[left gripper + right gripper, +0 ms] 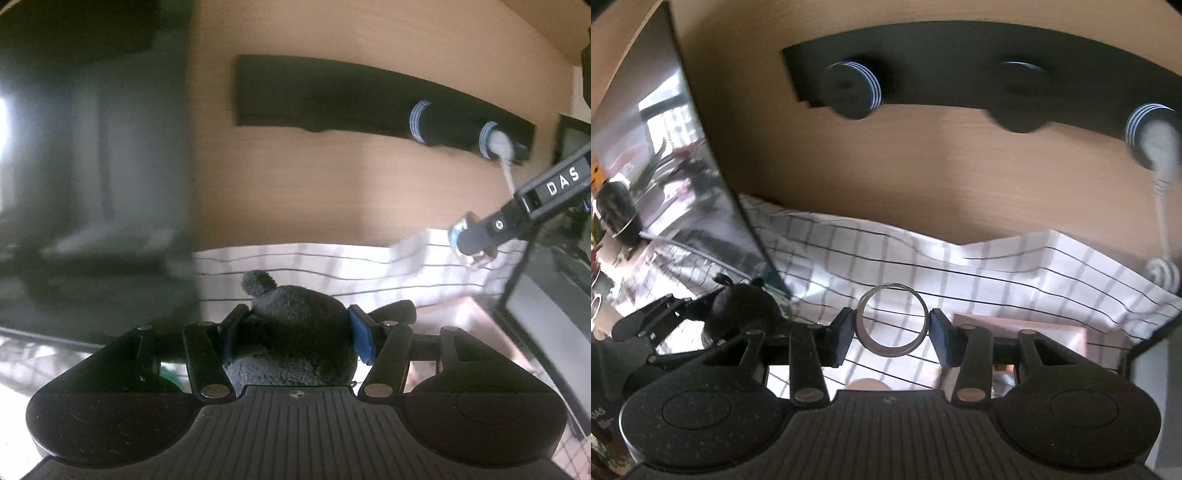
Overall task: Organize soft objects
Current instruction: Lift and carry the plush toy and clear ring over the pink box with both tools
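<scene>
Plush toy (295,325), dark grey and fuzzy with a round ear, sits low in the centre of the left wrist view, squeezed between the blue pads (364,334) of the left gripper (295,330), whose jaws are closed against both its sides. Behind it lies a white checked cloth (332,266), and above that a black rail (369,99) with striped knobs on a wooden wall (332,177). At the right of that frame the right gripper (469,242) reaches in. In the right wrist view, the right gripper (892,328) is partly closed on a grey tape roll (892,325) at the frame's centre, pads touching its 2 sides, over the checked cloth (997,266). A mirror (665,166) fills the left.
</scene>
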The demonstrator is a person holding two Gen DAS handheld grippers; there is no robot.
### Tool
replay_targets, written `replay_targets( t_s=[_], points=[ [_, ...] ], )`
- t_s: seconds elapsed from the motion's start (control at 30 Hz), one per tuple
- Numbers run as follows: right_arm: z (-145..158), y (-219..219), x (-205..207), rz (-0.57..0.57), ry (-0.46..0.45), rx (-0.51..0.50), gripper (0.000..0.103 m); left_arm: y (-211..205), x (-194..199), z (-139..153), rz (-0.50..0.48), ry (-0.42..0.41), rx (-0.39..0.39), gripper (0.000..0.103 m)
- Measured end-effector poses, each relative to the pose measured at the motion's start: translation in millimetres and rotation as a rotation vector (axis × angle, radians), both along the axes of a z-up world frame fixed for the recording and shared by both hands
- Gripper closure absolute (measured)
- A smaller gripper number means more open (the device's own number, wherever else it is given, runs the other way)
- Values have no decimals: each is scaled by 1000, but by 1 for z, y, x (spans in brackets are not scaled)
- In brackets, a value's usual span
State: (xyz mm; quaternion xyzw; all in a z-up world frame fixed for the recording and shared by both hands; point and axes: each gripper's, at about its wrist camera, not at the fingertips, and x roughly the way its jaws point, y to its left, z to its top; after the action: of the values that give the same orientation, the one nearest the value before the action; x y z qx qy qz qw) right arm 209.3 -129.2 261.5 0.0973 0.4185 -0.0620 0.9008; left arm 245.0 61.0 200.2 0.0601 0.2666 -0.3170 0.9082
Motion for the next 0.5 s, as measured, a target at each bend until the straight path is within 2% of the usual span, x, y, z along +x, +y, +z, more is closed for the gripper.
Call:
replay_targets(
  t_s=[0.23, 0.5],
  points=[
    [2, -43, -33, -106, -23, 4, 59, -58, -2, -8, -124, 49, -24, 40],
    [-8, -91, -68, -236, -20, 33, 59, -117, -14, -23, -267, 113, -35, 40]
  ],
)
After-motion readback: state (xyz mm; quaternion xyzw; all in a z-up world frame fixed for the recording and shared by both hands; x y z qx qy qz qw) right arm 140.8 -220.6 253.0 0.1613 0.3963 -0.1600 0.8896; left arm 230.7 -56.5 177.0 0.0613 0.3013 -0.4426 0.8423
